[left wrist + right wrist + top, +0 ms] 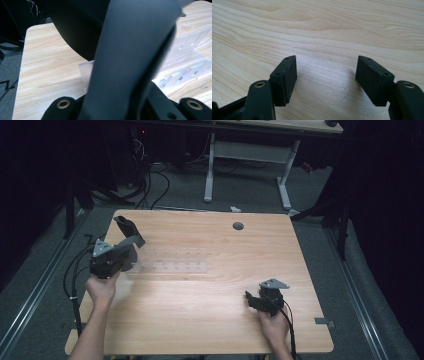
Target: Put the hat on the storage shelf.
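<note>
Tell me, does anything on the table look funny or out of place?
Nothing is spilled or broken. One odd sight: the left gripper is shut on a dark curved thing that sticks up above the table, next to a clear plastic rack. The right gripper is open, with bare wood between its jaws.

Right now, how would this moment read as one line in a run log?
left gripper: shut on dark curved object | above clear plastic rack | right gripper: open, nothing between jaws | wooden table
</note>
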The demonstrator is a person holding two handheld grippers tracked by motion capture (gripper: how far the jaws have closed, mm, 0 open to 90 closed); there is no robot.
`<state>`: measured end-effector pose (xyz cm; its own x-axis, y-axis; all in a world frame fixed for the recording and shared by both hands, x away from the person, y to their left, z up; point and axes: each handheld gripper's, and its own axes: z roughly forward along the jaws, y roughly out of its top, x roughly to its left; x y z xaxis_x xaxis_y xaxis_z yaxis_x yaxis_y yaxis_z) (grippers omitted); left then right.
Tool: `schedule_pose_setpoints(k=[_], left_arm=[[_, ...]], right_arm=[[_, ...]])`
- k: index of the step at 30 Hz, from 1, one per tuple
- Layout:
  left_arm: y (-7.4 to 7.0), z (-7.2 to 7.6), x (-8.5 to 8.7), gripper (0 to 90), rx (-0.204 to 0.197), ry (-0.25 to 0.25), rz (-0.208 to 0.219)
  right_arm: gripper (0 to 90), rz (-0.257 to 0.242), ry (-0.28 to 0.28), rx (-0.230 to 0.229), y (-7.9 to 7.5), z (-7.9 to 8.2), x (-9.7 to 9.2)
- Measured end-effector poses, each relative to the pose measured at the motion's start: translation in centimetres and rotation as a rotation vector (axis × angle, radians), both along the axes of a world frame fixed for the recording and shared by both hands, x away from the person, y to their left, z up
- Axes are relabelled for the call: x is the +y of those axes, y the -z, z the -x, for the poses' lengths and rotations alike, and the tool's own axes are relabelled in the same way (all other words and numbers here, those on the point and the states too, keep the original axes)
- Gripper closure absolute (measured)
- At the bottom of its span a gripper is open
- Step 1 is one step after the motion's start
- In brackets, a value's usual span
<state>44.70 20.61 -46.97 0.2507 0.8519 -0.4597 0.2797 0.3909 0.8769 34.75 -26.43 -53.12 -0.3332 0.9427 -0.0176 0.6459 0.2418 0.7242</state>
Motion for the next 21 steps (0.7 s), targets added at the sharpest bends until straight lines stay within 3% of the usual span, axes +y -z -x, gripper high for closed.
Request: schedule_pose_setpoints(k=[12,16,21], left_arm=[[0.4,0.3,0.8,83.3,0.033,-0.003,0.037],[0.5,0.2,1.0,73.9,0.055,-0.008,0.052],[0.3,0.4,1.1,52.9,0.063,-0.045,0.023]], right_arm=[[33.5,0.000,-0.003,0.000,0.0,0.0,0.0],[33.4,0.000,-0.003,0.000,0.0,0.0,0.0],[33.4,0.000,-0.003,0.000,0.0,0.0,0.0]])
